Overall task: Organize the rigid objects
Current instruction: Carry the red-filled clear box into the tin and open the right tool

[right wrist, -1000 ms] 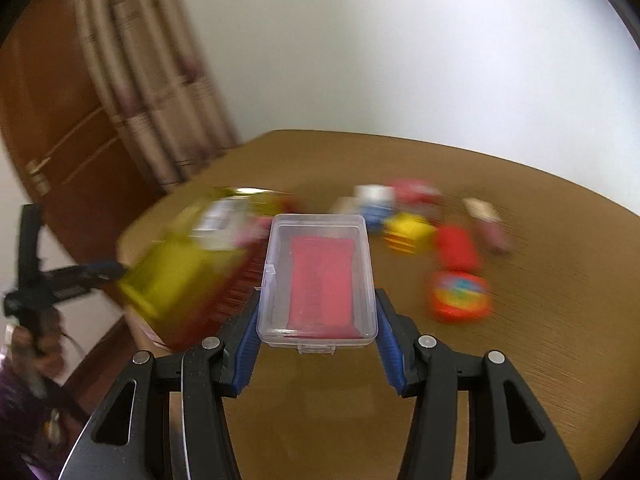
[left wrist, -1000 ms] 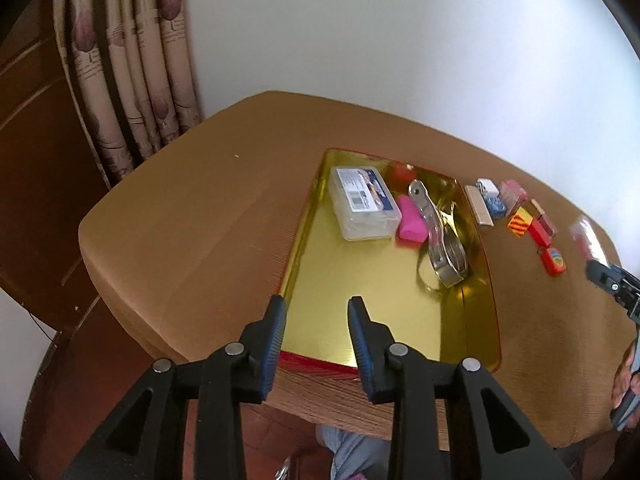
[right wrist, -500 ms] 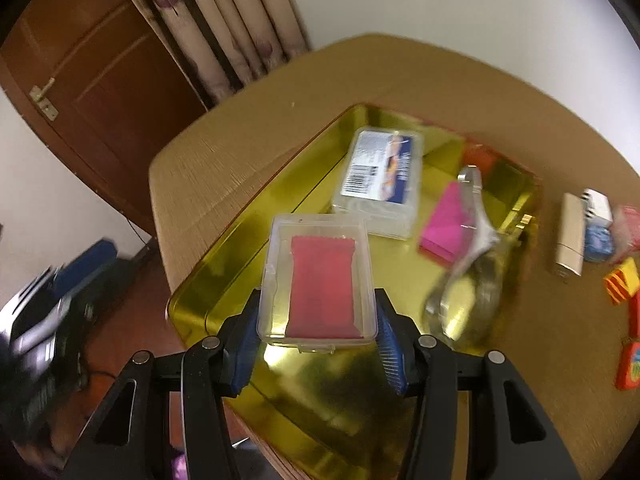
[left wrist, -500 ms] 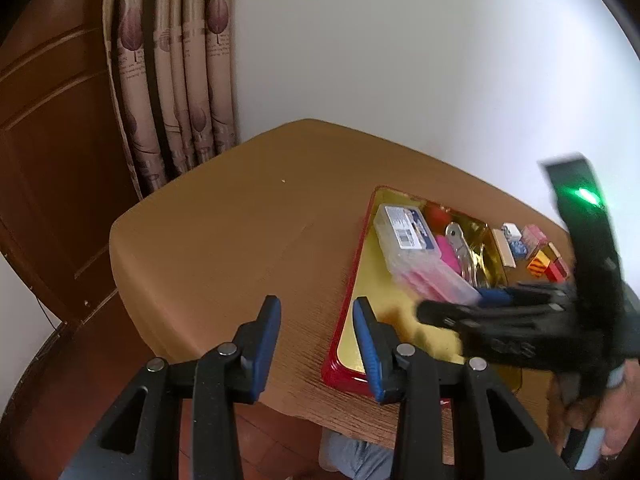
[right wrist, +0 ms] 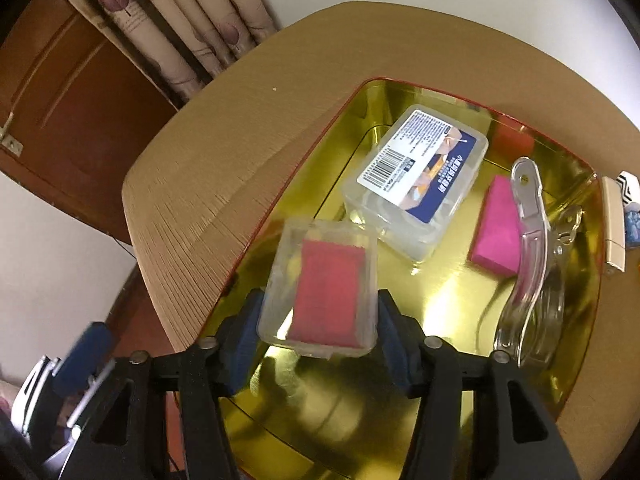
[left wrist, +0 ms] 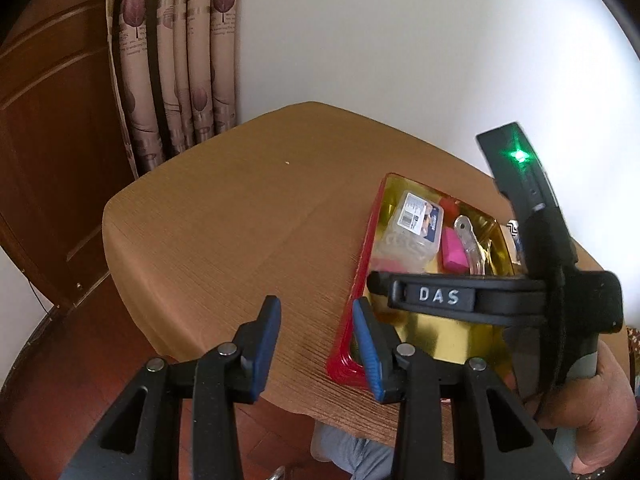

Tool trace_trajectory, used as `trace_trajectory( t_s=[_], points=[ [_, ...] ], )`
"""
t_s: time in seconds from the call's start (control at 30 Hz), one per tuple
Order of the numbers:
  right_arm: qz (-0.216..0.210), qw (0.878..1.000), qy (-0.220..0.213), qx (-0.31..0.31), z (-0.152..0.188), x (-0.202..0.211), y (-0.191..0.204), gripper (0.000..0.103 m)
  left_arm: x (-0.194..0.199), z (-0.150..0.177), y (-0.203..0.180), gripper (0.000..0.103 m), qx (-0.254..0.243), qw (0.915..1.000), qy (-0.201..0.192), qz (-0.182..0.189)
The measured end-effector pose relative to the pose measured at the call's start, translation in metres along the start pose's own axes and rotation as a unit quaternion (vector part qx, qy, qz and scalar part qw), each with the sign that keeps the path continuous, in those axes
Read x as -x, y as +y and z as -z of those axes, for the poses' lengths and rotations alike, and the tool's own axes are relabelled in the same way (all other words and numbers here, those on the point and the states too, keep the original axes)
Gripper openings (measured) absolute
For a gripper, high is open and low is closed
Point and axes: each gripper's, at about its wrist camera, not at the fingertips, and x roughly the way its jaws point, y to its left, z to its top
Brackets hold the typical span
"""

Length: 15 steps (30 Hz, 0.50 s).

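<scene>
My right gripper (right wrist: 318, 314) hangs low over the near left part of the gold tray (right wrist: 440, 300). Its jaws are opening. A small clear box with a red pad inside (right wrist: 320, 284) sits tilted and blurred between the blue pads, which no longer press on it. Further back in the tray lie a labelled clear box (right wrist: 420, 168), a pink block (right wrist: 496, 228), a clear plastic clip (right wrist: 528, 248) and a red piece (right wrist: 512, 136). My left gripper (left wrist: 316, 320) stands open and empty at the red front corner of the tray (left wrist: 344, 352).
The tray rests on a tan table (left wrist: 240, 220). Right of it lie a beige bar (right wrist: 614, 224) and a white and blue piece (right wrist: 630, 188). A curtain (left wrist: 176, 60) and a wooden door (left wrist: 48, 120) stand behind. A hand (left wrist: 592, 400) holds the right tool.
My right gripper carried the small clear box from the table's right side over the tray, sank lower, and its pads have come off the box. The left gripper shifted a little left.
</scene>
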Motion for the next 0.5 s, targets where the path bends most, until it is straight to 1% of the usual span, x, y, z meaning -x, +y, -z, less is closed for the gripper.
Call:
trace_trajectory(
  t_s=[0.03,0.07,0.17,0.2,0.27,0.3,0.33,0.37,0.43,0.47,0.5],
  points=[
    [-0.006,1.000,-0.013,0.000,0.002,0.006,-0.002,0.067,0.000,0.000,-0.001,0.038,-0.002,1.0000,-0.001,-0.001],
    [-0.010,1.000,-0.028,0.000,0.007,0.015,-0.005,0.069,0.000,0.001,-0.002,0.038,-0.003,1.0000,-0.002,-0.003],
    [-0.030,0.996,-0.087,0.003,0.023,0.048,-0.016,0.069,-0.001,0.002,-0.002,0.038,-0.007,1.0000,-0.001,-0.002],
    [-0.030,0.994,-0.109,0.006,0.032,0.060,-0.021,0.070,-0.001,0.002,-0.002,0.038,-0.008,1.0000,-0.001,-0.002],
    [0.004,0.988,-0.152,0.010,0.058,0.083,-0.037,0.074,0.000,0.003,-0.004,0.038,-0.013,0.9999,-0.005,-0.004],
    [0.022,0.986,-0.165,0.007,0.070,0.091,-0.045,0.076,0.001,0.003,-0.005,0.038,-0.016,0.9998,-0.008,-0.006],
    [0.044,0.983,-0.177,0.001,0.084,0.098,-0.058,0.081,0.002,0.004,-0.007,0.038,-0.018,0.9998,-0.010,-0.007],
    [0.073,0.980,-0.188,-0.006,0.098,0.105,-0.074,0.083,0.004,0.004,-0.009,0.038,-0.021,0.9997,-0.013,-0.006],
    [0.134,0.972,-0.193,-0.020,0.122,0.112,-0.111,0.084,0.007,0.005,-0.012,0.038,-0.027,0.9994,-0.019,-0.005],
    [0.167,0.968,-0.185,-0.032,0.135,0.115,-0.134,0.084,0.010,0.006,-0.016,0.038,-0.032,0.9992,-0.023,-0.006],
    [0.191,0.964,-0.180,-0.045,0.146,0.119,-0.155,0.084,0.012,0.007,-0.020,0.038,-0.038,0.9989,-0.025,-0.005]
  ],
)
